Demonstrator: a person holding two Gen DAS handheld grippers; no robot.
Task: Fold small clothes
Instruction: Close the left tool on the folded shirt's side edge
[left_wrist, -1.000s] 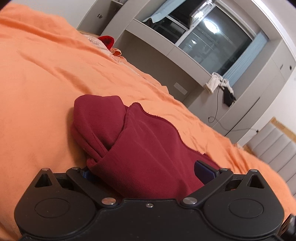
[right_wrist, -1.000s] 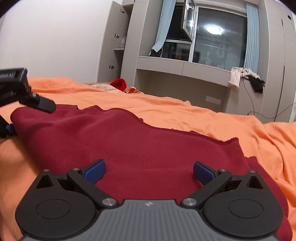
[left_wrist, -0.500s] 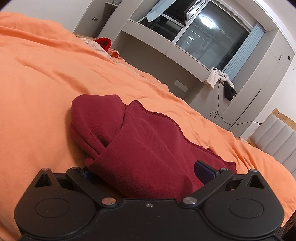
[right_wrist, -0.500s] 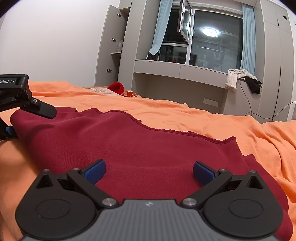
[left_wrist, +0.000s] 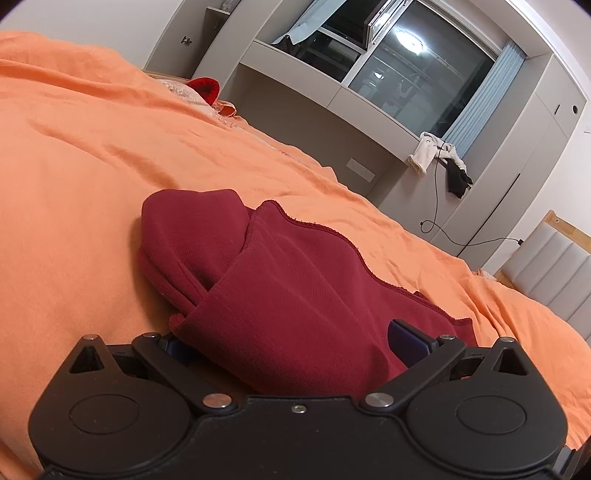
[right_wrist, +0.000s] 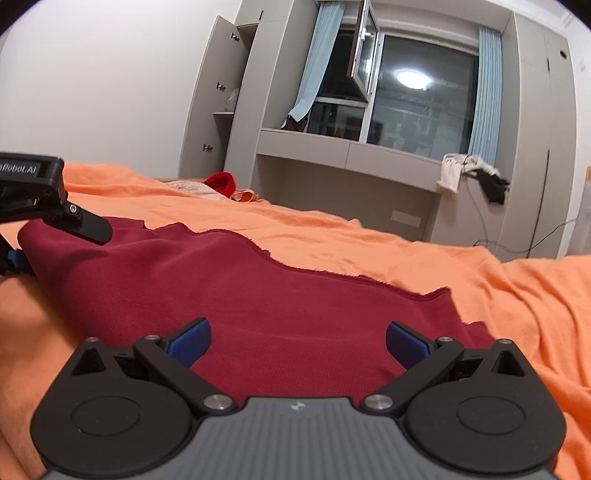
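Observation:
A dark red garment (left_wrist: 280, 280) lies folded over on the orange bedspread (left_wrist: 74, 155); its hood end bunches at the left. My left gripper (left_wrist: 288, 339) has its jaws wide apart with the cloth lying between the blue pads (left_wrist: 404, 341); the left pad is mostly hidden by the fabric. In the right wrist view the same garment (right_wrist: 236, 280) spreads flat. My right gripper (right_wrist: 295, 341) is open, blue pads (right_wrist: 190, 339) resting over the cloth's near edge. The left gripper shows there at the far left (right_wrist: 55, 206).
A small pile of red and pale clothes (right_wrist: 221, 182) lies at the bed's far edge. Grey cabinets, a window ledge (right_wrist: 351, 151) with draped cloths and a cable stand behind the bed. A padded headboard (left_wrist: 550, 266) is at the right.
Both views have tilted up a little and drawn slightly back. The garment's top layer lies lower and flatter. Both grippers stay open.

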